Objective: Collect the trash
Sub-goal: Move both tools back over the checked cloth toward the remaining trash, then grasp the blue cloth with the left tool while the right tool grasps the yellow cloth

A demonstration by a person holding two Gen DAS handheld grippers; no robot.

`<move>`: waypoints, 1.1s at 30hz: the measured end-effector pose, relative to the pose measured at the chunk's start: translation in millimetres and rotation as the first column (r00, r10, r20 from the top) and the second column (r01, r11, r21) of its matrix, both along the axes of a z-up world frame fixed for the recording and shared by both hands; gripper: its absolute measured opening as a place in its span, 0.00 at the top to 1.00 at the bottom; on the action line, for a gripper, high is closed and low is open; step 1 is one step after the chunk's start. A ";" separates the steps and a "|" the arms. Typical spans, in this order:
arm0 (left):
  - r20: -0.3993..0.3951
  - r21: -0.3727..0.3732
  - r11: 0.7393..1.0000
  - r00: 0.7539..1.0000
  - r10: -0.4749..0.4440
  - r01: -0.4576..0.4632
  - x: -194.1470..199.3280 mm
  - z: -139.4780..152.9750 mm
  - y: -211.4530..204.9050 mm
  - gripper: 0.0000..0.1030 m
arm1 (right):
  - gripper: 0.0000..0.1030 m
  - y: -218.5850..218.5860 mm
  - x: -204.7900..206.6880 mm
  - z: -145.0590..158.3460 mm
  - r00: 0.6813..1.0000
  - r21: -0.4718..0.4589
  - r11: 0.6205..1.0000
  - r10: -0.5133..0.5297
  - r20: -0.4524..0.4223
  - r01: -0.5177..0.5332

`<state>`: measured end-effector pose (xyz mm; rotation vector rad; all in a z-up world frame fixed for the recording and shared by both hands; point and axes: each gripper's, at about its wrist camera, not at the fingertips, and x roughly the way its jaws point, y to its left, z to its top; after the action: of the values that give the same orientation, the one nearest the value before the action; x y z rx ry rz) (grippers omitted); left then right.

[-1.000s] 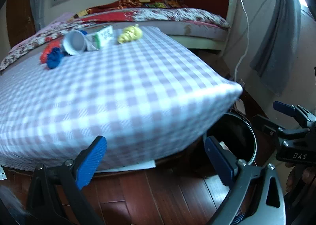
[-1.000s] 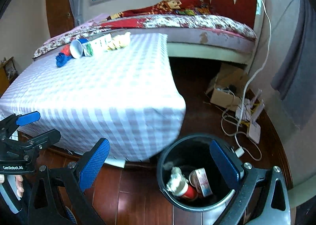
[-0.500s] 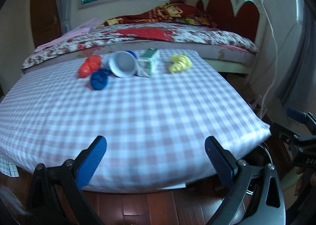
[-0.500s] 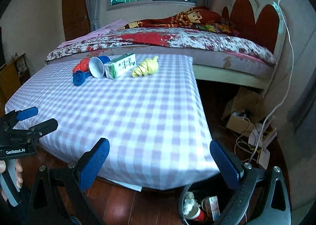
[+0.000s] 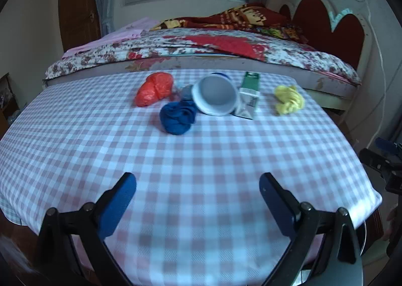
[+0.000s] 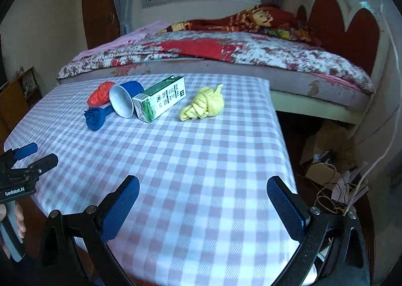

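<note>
Across the far half of the checked table (image 6: 201, 160) lies everything you have to collect, well ahead of both tongs and apart from them; nothing sits near the front edge where your grippers hang. From the right wrist view the row runs left to right: the red wad (image 6: 100, 94), the blue wad (image 6: 96, 117) just in front of it, the blue cup (image 6: 124, 100) on its side with its white mouth turned towards you, the green carton (image 6: 159, 101) touching the cup, and the yellow wad (image 6: 202, 107) a little apart at the right end. The carton's long axis runs from near-left to far-right in that view, so you would have to close across its narrow width and not along its length; the cup's axis points roughly at you. I judge the yellow wad the easier reach for your right gripper (image 6: 203, 200), since it lies almost straight ahead of it and stands clear of its neighbours; for your left gripper (image 5: 197, 196) the blue wad (image 5: 178, 117) and the red wad (image 5: 154, 89) lie ahead and slightly left. Both tongs are spread wide apart; they hold nothing and touch nothing; the cloth shows between the fingers of each.
</note>
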<state>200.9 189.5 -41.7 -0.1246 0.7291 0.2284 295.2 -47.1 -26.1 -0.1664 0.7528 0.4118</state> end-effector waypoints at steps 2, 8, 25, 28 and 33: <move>-0.019 0.002 1.000 1.000 0.006 -0.006 12.5 -5.0 8.9 0.07 | 0.01 8.0 12.5 -3.6 0.999 -0.041 0.999 -0.033 -0.005 0.033; -0.042 0.012 1.000 0.999 0.010 -0.009 43.2 -16.8 24.8 0.11 | 0.01 35.2 49.9 -15.2 1.000 -0.055 0.998 -0.010 -0.014 0.010; -0.137 -0.068 0.997 0.990 0.019 -0.029 123.4 -38.1 65.2 0.20 | 0.32 80.6 168.4 -48.6 0.983 -0.049 0.997 -0.063 -0.171 0.055; -0.141 -0.075 0.997 0.990 -0.002 -0.009 131.4 -38.9 64.6 0.28 | 0.46 78.4 178.9 -54.3 0.978 -0.044 0.997 -0.078 -0.193 0.071; -0.158 -0.092 0.996 0.987 -0.012 -0.003 141.2 -46.2 63.7 0.51 | 0.58 69.7 184.6 -55.5 0.973 0.010 0.996 -0.082 -0.216 0.086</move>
<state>342.1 253.2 -88.0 -0.1936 0.8983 0.2018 479.8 22.6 -81.6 -0.0716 0.9662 0.3592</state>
